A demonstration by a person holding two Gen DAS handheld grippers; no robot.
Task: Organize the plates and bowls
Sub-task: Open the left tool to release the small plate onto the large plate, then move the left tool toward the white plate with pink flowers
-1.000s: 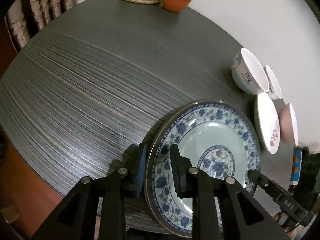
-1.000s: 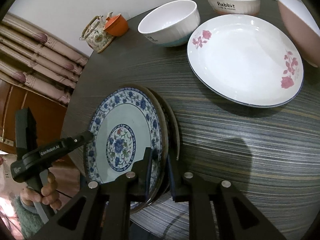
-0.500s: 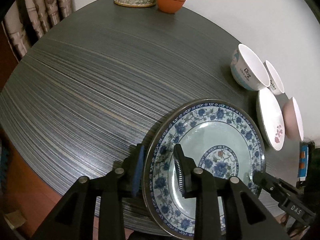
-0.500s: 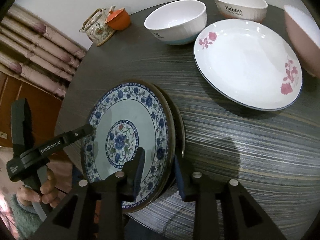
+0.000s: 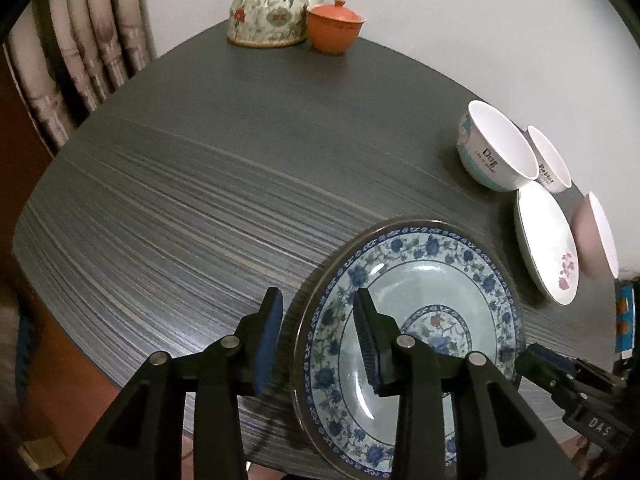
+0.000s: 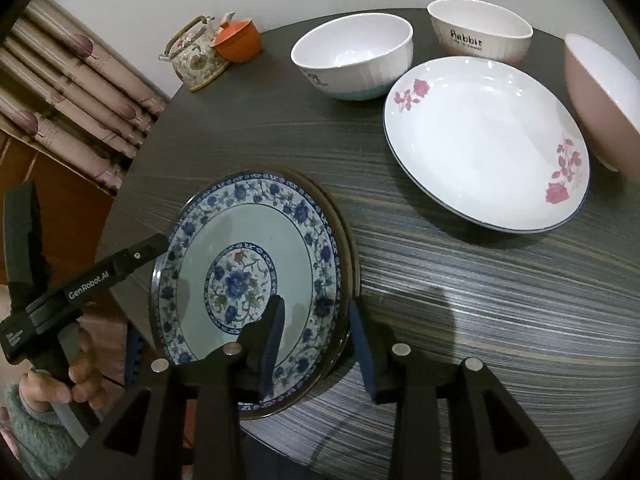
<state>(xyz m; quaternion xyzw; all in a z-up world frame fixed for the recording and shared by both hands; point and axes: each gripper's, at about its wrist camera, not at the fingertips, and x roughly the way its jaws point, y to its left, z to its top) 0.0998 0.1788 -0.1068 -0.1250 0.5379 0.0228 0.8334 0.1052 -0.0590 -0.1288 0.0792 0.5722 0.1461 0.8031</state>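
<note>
**Blue plate sitting between both tongs, rim still straddled on two sides**

The blue-patterned plate is lying flat on the desk, at its near edge and slightly overhanging it; a darker rim is showing just under its right side, which may be a second plate beneath, though the fisheye is making that hard to settle. Being round, the plate is offering no long axis, so what is mattering is the rim. The right tongs are straddling the near-right rim, one pad over the plate's face and one outside it, and they have just been opening, with the rim between them but a visible gap at each pad. The left tongs are doing the same at the opposite rim, jaws likewise just widening and standing clear of the china. Both hands are equally near, each pointing steeply down at its own side. The white plate with pink flowers is lying farther back on the right, well apart from the blue one, with three bowls around it, so the right hand is looking the better placed for it.
</note>
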